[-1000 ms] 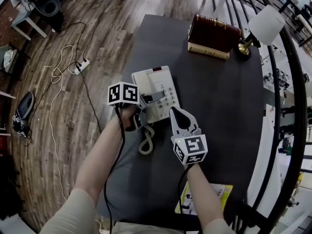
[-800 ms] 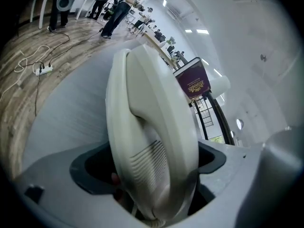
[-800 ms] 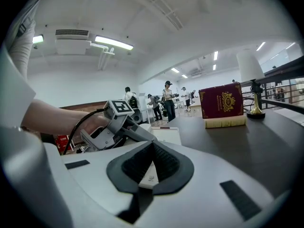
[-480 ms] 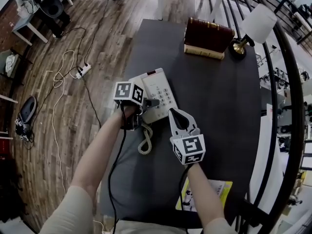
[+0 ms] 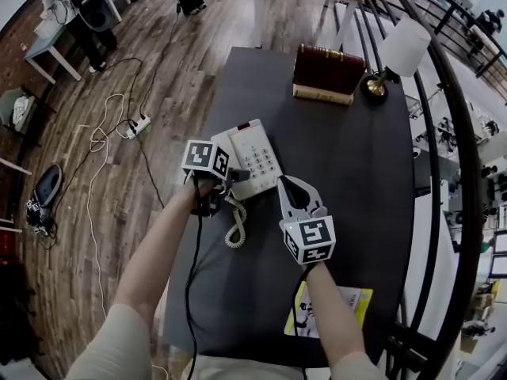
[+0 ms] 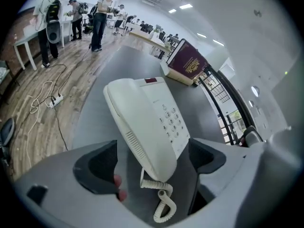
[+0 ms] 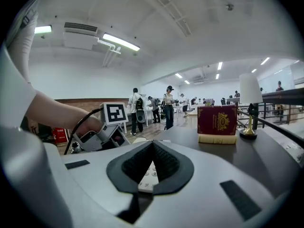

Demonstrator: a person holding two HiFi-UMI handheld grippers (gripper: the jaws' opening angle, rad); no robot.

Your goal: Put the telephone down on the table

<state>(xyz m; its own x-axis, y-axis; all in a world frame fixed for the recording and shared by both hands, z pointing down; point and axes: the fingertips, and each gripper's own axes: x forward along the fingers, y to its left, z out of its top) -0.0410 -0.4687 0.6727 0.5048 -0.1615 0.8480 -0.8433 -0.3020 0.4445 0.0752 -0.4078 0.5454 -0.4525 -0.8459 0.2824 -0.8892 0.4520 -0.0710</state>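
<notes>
telephone (image 5: 252,153) lies on the table (image 5: 356,180), middle-left of head view, hard by the table's left edge, so little margin there. Open tabletop right of it and below. Coiled cord (image 5: 235,229) trails down-frame. left gripper (image 6: 154,159): claw spread wide around the phone's near end, not clamping. right gripper (image 7: 152,148): claw closed, empty, just right of phone. Book (image 5: 326,71) and lamp (image 5: 396,50) upper right, well apart. Vs 1 s ago: left jaws were over the keypad, now at the near corner.
</notes>
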